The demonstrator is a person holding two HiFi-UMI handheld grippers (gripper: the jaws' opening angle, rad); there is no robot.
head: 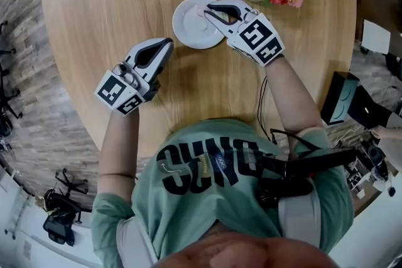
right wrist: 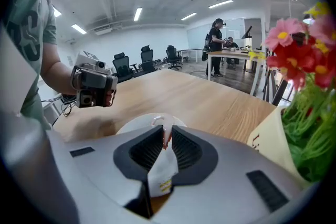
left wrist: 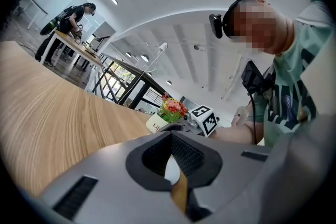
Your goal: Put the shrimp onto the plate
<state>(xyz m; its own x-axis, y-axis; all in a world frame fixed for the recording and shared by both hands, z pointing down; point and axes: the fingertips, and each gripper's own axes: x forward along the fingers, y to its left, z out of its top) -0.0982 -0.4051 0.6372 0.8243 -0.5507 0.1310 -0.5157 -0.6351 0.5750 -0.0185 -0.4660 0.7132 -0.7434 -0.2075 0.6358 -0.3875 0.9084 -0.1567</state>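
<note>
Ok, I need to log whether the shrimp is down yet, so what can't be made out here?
- shrimp: the right gripper view shows only a pinkish tip; the right gripper's pads cover the rest. Head view: too small.
- Contact of shrimp with plate: cannot tell; the gripper hides that part of the plate in both views.
- flower pot print: cut off by the gripper in the right gripper view.

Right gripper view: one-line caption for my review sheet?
Right gripper shut on the shrimp, poised over the white plate, flower pot at right.
</note>
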